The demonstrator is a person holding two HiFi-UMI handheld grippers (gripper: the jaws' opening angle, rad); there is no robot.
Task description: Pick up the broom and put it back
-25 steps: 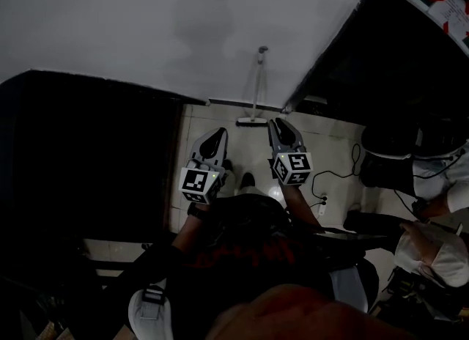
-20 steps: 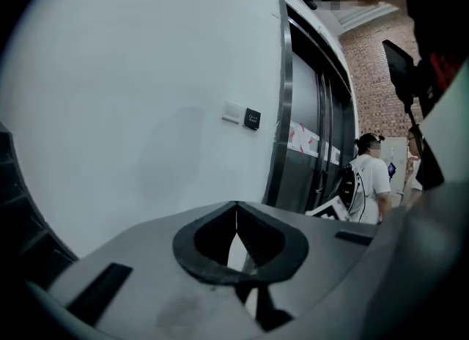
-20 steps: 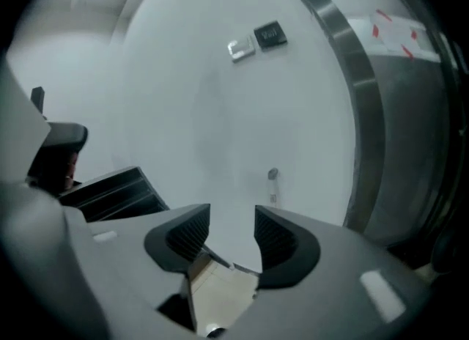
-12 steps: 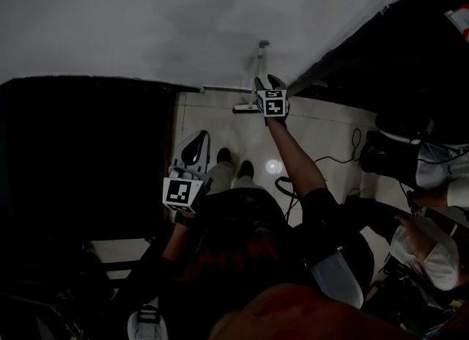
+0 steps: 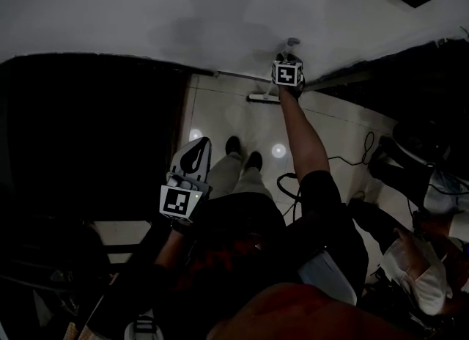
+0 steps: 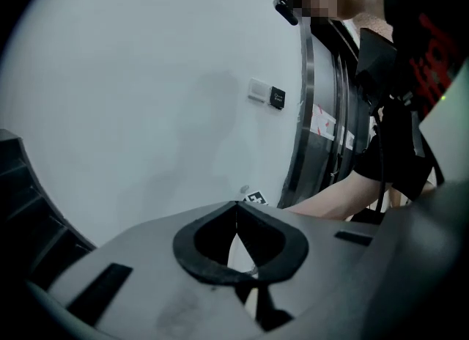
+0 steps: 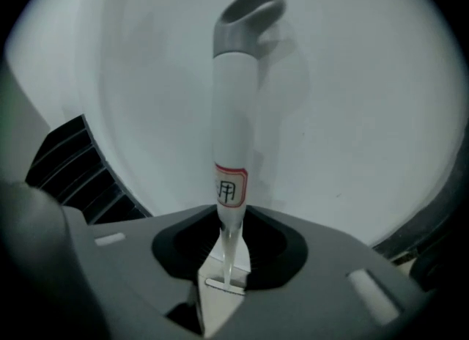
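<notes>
Head view: one broom (image 5: 262, 98) leans on the wall (image 5: 146, 9) at 12 o'clock from the person. The right gripper (image 5: 290, 58) is at its handle top. The left gripper (image 5: 198, 148) hangs at 9 o'clock.

Left gripper view: the jaws are together, with nothing between.

Right gripper view: the jaws pinch the stiff, smooth handle. I think it is light and maybe slippery, so hold it just under the grey cap (image 7: 245, 16).

White broom (image 7: 233, 111), grey tip, red-edged label (image 7: 230, 189)
</notes>
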